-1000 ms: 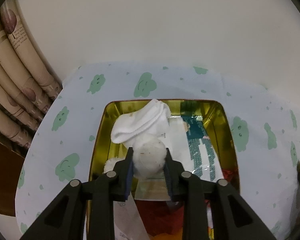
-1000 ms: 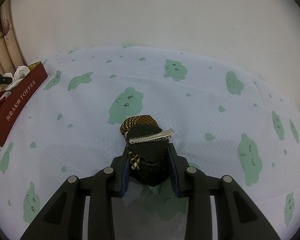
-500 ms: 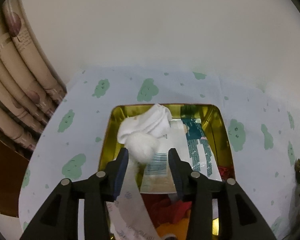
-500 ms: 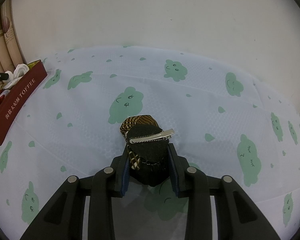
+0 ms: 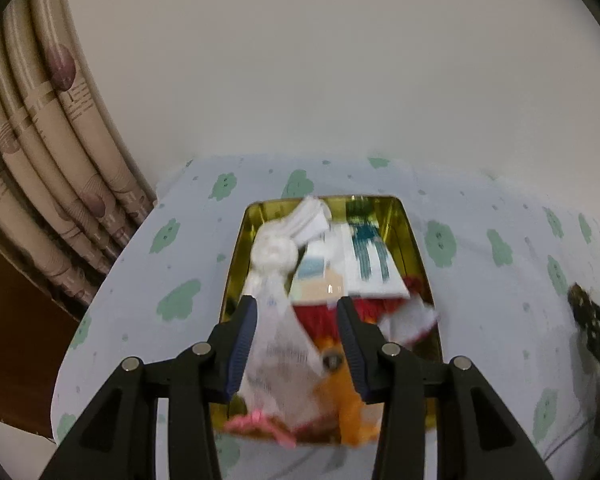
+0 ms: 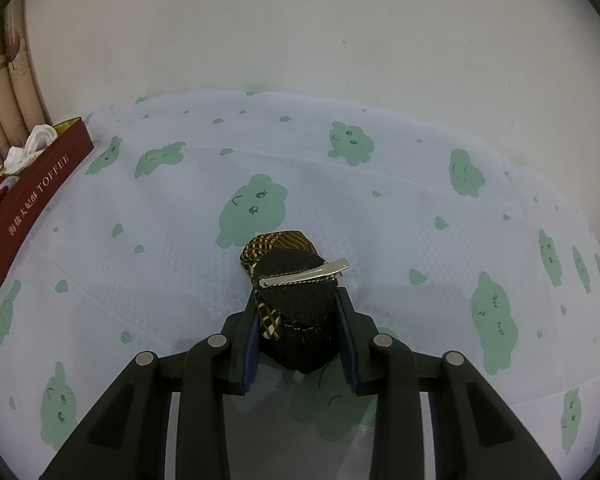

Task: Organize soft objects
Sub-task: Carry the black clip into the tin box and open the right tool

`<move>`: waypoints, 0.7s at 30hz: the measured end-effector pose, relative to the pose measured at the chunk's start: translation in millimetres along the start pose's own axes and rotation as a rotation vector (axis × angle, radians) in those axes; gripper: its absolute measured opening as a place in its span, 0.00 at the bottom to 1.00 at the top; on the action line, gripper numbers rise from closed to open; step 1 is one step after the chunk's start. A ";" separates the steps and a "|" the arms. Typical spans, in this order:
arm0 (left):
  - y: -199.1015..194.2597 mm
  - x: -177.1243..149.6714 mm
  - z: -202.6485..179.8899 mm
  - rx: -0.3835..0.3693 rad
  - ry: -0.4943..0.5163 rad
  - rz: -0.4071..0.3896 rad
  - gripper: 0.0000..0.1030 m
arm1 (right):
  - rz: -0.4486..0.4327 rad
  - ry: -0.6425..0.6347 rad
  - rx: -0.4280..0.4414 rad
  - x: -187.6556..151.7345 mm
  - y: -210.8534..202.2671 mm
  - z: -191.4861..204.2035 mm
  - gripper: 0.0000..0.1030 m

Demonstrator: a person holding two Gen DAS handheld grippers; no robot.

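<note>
Tablecloth (image 6: 380, 184) under crosswise hair clip (image 6: 304, 274).

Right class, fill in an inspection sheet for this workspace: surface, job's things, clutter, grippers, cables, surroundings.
Surface: tablecloth, pale with green blobs.
Job's things: gold-lined tin holds a white sock, packets and red and orange soft items; dark fabric hair bow with a metal clip.
Clutter: nothing seen.
Grippers: left hand-held gripper open above the tin, nothing gripped; right hand-held gripper shut on the bow.
Cables: nothing seen.
Surroundings: plain wall, patterned curtain.
</note>
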State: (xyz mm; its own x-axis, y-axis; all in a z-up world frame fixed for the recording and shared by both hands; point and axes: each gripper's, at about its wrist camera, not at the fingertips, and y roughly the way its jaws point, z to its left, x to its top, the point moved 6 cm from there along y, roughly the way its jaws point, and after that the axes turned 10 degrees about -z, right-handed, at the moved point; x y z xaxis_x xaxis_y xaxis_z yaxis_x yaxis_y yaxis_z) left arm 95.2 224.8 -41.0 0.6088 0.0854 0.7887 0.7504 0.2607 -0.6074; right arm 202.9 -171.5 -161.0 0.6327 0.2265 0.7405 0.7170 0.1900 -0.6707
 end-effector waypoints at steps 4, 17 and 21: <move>-20.6 -19.3 4.7 0.013 0.006 -0.014 0.41 | 0.000 0.068 0.003 4.5 -6.8 3.5 0.28; -51.4 -57.2 33.6 0.057 -0.033 -0.040 0.41 | -0.054 -0.077 0.269 85.2 -41.8 162.0 0.28; -52.8 -66.0 43.1 0.062 -0.056 -0.036 0.41 | -0.045 -0.125 0.345 104.3 -44.3 220.2 0.28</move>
State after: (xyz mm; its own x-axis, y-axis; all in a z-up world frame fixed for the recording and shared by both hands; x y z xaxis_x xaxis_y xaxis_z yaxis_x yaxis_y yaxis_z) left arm 4.4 246.9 -56.9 0.5654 0.1281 0.8148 0.7528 0.3236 -0.5733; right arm 172.7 54.0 -63.4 0.5473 0.3215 0.7728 0.5886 0.5085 -0.6284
